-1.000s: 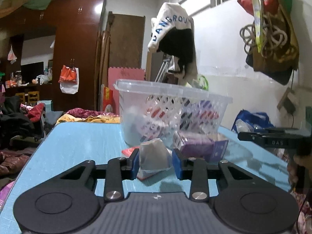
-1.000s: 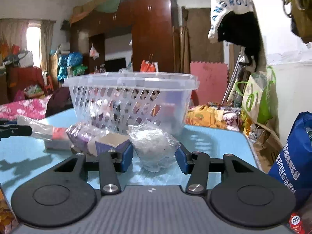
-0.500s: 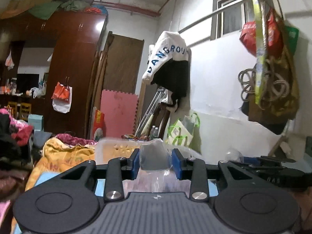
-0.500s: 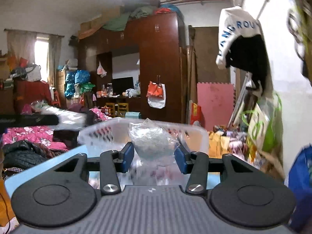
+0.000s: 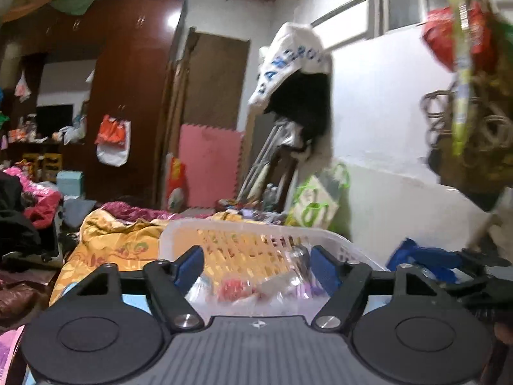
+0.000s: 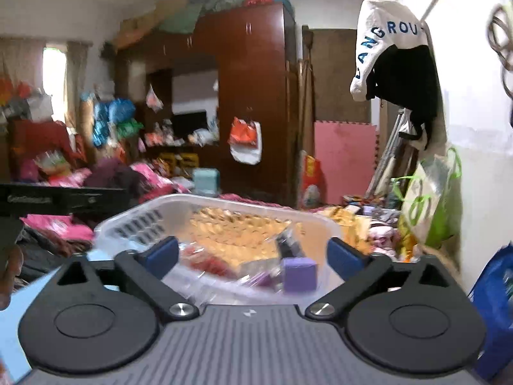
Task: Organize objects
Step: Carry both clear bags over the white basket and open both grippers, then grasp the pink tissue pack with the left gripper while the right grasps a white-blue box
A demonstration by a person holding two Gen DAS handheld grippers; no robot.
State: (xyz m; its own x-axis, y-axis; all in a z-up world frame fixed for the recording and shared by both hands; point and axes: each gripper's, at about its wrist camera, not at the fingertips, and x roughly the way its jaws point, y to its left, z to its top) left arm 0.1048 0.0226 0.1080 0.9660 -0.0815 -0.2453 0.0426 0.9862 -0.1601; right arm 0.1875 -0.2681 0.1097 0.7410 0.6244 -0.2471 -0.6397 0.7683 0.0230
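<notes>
Hovering above the translucent white plastic lattice basket (image 5: 256,234), the left gripper (image 5: 256,268) and right gripper (image 6: 253,255) both gape released; clear plastic packets (image 6: 224,266) and a purple box (image 6: 299,274) lie inside it

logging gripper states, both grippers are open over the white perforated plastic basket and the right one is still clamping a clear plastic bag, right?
Not quite. The right gripper holds nothing: the right wrist view shows its jaws spread wide with only the white perforated plastic basket and its contents beyond. The left gripper is open too.
</notes>
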